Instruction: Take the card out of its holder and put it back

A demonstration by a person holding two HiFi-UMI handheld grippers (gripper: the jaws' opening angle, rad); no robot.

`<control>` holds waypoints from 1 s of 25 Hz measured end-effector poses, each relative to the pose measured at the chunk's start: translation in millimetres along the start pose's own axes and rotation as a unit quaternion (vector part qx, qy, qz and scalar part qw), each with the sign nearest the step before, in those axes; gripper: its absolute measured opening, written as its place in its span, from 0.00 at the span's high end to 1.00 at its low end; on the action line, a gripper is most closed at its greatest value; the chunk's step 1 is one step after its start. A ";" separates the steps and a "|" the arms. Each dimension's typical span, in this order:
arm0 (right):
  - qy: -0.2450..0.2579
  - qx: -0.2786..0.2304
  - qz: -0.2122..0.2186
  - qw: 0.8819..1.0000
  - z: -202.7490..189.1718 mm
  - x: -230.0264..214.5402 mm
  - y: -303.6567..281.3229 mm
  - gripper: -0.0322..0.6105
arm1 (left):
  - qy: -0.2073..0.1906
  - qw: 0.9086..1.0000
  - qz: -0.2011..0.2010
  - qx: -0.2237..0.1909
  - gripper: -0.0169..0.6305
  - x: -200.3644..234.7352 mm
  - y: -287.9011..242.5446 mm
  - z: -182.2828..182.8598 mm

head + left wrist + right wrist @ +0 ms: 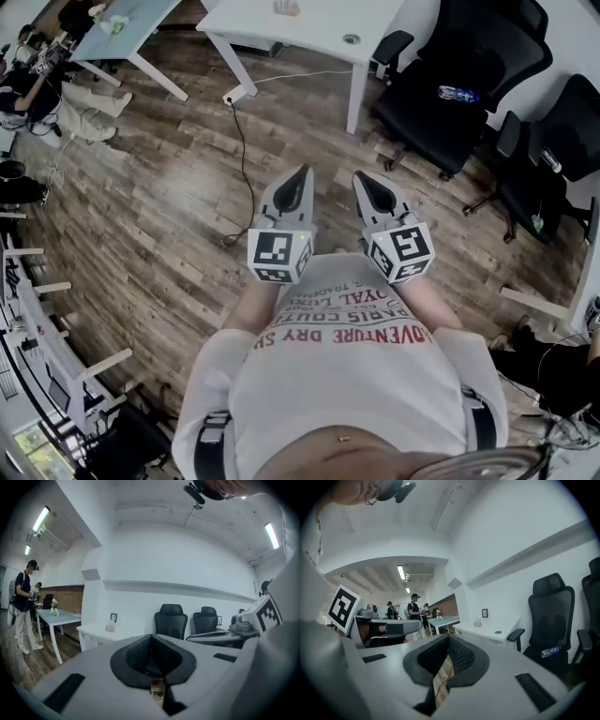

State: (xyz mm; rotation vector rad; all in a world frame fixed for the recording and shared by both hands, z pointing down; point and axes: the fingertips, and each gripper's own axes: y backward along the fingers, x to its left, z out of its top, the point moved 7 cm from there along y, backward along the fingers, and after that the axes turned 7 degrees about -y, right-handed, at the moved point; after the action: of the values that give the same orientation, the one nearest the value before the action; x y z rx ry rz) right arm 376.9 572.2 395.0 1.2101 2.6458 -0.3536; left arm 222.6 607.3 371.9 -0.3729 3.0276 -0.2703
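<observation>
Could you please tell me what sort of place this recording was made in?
Most likely an open office: a white desk, black office chairs and a wood-look floor with a cable trailing across it.

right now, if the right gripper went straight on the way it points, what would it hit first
The way looks free nearby: the right gripper points over wood floor toward the white table, probably met first, though depth is unclear.

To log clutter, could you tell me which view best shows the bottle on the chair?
The head view: the bottle lies whole on the chair. The right gripper view shows it side-on; the left gripper view misses it.
</observation>
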 end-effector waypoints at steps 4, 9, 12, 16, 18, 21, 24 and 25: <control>-0.002 0.000 -0.004 1.000 0.2 -4.3 -5.9 0.91 | -0.005 1.000 -0.004 0.008 0.94 3.6 -7.0 -2.9; 0.001 0.004 -0.012 1.000 4.1 -12.4 -25.5 0.91 | -0.002 1.000 -0.010 0.012 0.94 18.0 -21.8 -4.0; 0.008 0.007 -0.029 1.000 6.6 -18.0 -47.1 0.91 | -0.005 1.000 -0.012 0.008 0.94 37.3 -34.2 -5.6; 0.011 0.009 -0.049 0.999 12.5 -23.1 -82.3 0.91 | -0.007 1.000 -0.026 0.001 0.94 68.4 -57.1 -6.3; 0.010 0.012 -0.055 0.998 16.1 -23.7 -103.9 0.91 | -0.002 0.999 -0.036 0.000 0.94 87.8 -70.1 -3.8; 0.004 0.019 -0.063 0.998 20.4 -22.2 -140.9 0.91 | 0.005 0.999 -0.048 -0.002 0.94 122.9 -89.7 -0.3; -0.001 0.024 -0.075 0.997 26.3 -19.1 -178.6 0.91 | 0.010 0.998 -0.060 -0.004 0.94 161.0 -108.7 3.3; -0.003 0.026 -0.078 0.997 28.0 -17.9 -191.2 0.91 | 0.012 0.998 -0.063 -0.005 0.94 173.9 -114.5 4.1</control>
State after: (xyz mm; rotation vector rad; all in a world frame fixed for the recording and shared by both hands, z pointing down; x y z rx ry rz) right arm 245.1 429.7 398.2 1.0161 2.7504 -0.4537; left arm 81.6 454.3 379.0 -0.5673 3.0349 -0.2688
